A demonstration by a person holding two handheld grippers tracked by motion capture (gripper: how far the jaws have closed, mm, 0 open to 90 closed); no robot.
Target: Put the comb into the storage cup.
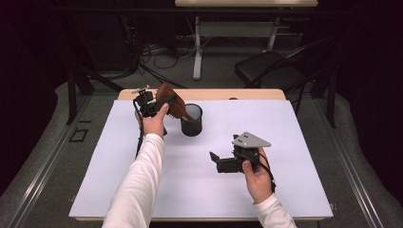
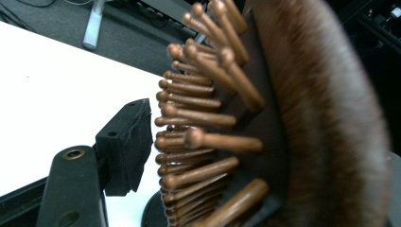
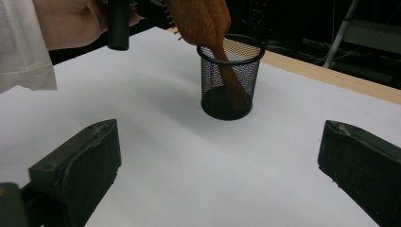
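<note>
Worktop (image 1: pixel 142 190): a white sheet is laid over a wooden top – the mesh cup is carried on its far half, slightly left of the middle.
Mesh cup (image 1: pixel 192 121): a black wire pen holder, upright – taken here as the landmark.
Hairbrush (image 1: pixel 172 105): brown, wooden, with peg bristles; its handle is set down inside the mesh cup and rests against the cup's wall, while the head leans up and out over the rim, to the cup's left in the high view.
Left gripper (image 1: pixel 159 102): held just left of the mesh cup, at the brush head. In the left gripper view one pad (image 2: pixel 125 144) is seen just beside the bristle tips with a thin gap between them; the other finger is hidden behind the brush head. The fingers are partly spread with the head between them, and no pressing is seen on the visible side.
Right gripper (image 1: pixel 215 159): held low over the worktop, nearer the person than the mesh cup and to its right. Its fingers (image 3: pixel 80 165) are spread wide, nothing is held between them, and they are pointed toward the cup.
</note>
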